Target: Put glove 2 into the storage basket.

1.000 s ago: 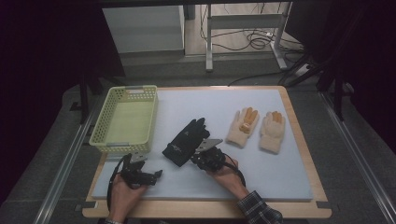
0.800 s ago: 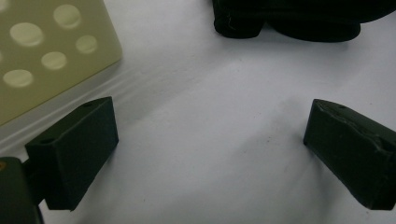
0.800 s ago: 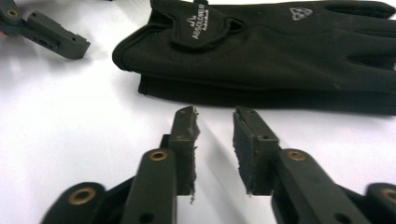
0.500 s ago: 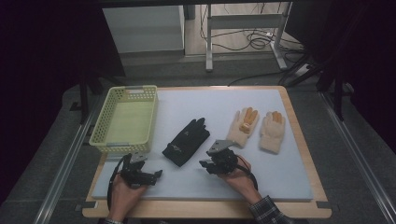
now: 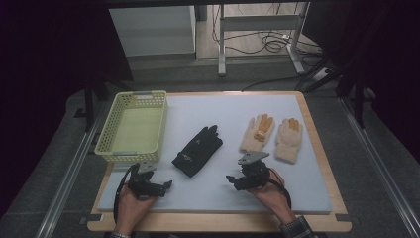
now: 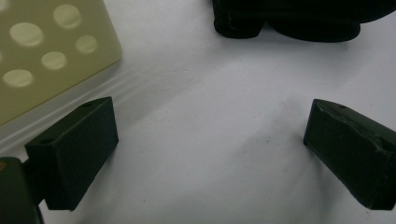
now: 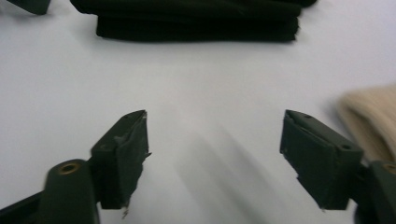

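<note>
Two grippers rest low over the near part of the pale surface (image 5: 297,188), one in each of the person's hands. The left gripper (image 5: 167,185) sits just in front of the near corner of the yellow-green basket (image 5: 115,148), and its fingers (image 6: 79,149) stand wide apart with only bare surface between them; in the left gripper view the basket's perforated wall is close on one side and the black glove (image 6: 299,18) lies just ahead. The right gripper (image 5: 230,179) sits to the right of that black glove (image 5: 198,149), clear of it, with its fingers (image 7: 123,154) spread apart and nothing between them; they have just been opening. In the right gripper view the black glove's (image 7: 196,21) cuff edge lies ahead, apart from the fingers, and a bit of cream fabric shows at the right edge. The black glove lies flat and slanted near the middle of the surface, between the basket and two cream gloves (image 5: 275,134), which lie side by side, fingertips pointing away from the person, just beyond the right gripper.
</note>
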The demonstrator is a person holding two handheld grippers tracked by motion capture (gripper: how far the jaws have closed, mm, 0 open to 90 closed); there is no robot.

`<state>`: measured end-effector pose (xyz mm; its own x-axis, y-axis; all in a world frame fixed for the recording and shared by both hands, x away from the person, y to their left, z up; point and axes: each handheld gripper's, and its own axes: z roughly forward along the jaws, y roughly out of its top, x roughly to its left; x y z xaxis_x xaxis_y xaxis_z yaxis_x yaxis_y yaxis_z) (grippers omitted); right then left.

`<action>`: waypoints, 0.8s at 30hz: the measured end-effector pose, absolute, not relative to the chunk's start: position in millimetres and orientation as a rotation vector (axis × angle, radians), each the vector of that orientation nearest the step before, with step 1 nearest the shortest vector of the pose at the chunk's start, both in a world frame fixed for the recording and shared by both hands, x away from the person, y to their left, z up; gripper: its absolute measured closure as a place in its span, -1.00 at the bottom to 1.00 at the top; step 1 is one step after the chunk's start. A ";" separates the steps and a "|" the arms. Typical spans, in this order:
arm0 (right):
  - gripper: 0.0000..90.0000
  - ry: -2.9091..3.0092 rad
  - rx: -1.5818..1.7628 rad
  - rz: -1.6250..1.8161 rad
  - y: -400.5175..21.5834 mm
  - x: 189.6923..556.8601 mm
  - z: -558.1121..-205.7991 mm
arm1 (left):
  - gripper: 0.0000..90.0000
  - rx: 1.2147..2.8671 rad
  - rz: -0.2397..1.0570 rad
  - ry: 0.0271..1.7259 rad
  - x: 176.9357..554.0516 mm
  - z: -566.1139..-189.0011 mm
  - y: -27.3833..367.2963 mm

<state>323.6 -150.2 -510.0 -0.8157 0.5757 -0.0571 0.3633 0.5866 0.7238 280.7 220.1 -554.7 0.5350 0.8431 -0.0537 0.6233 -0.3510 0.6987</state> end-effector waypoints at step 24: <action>-0.90 2.436 0.992 0.980 -219.2 319.6 -533.4 | -0.94 2.094 0.413 1.185 280.6 -554.7 219.9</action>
<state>319.6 -219.2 -533.4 -0.7016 0.7111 -0.0453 0.4815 0.5200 0.7055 280.6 219.9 -554.7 0.5334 0.8439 -0.0568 0.6258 -0.3486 0.6977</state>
